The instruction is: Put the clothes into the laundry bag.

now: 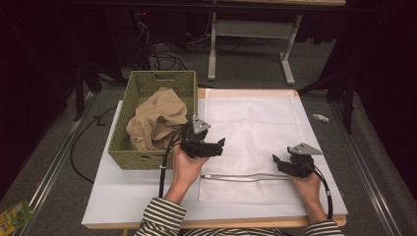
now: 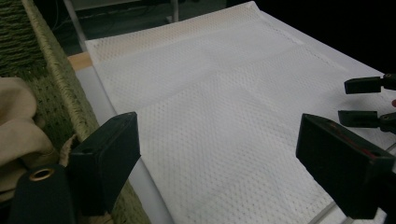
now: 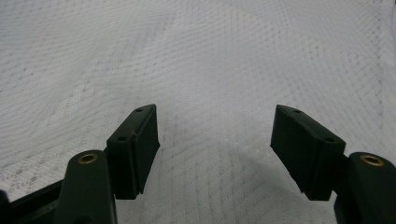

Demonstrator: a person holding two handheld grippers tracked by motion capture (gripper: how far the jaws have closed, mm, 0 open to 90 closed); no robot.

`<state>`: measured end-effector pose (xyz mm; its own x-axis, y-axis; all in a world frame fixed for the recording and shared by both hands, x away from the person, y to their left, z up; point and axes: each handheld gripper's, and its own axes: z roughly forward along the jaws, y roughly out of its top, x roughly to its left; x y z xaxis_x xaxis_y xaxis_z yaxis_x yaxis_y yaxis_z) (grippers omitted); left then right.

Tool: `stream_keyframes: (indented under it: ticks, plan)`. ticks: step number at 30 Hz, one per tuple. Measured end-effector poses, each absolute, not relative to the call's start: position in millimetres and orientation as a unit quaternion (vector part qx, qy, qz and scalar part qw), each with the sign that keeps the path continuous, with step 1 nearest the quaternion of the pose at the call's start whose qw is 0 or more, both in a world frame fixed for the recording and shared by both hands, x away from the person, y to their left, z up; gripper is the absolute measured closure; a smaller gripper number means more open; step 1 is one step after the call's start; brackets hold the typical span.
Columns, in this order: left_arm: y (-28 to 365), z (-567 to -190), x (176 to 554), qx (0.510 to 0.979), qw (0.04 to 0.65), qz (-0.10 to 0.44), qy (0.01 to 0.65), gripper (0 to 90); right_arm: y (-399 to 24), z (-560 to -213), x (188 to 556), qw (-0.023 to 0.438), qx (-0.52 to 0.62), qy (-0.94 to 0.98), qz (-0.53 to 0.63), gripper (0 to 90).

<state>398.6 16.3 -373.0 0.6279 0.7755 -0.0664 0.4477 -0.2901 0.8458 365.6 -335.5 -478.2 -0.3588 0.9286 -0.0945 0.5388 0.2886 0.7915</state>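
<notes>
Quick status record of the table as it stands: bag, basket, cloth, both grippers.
mesh bag: white, flat on the table, zipper along its near edge
basket: green woven, left of the bag
cloth: tan, bunched inside the basket
left gripper: open, holding nothing, at the bag's left edge beside the basket
right gripper: open, holding nothing, over the bag near the zipper's right end

dim room, one lit bench

light falls from above onto the white bench (image 1: pixel 128 196), while the surroundings sink into near black. the mesh bag (image 1: pixel 251 128) reads pale without glare. the right gripper view is soft and grainy, with a faint shadow between the jaws. the left gripper view blurs at its near edges.
</notes>
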Motion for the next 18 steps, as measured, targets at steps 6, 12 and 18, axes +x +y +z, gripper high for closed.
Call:
stream_keyframes:
  ticks: [6,12,18]
  plan:
    - [23,-366,402,0.782,0.444,0.187,0.396,13.9,-335,-478,366,0.285,0.489,0.751,0.341,32.5]
    - [34,-361,410,0.776,0.438,0.197,0.409,13.2,-335,-478,366,0.286,0.487,0.752,0.341,32.5]
    - [46,-360,417,0.773,0.427,0.202,0.424,11.7,-335,-478,366,0.288,0.487,0.751,0.340,32.4]
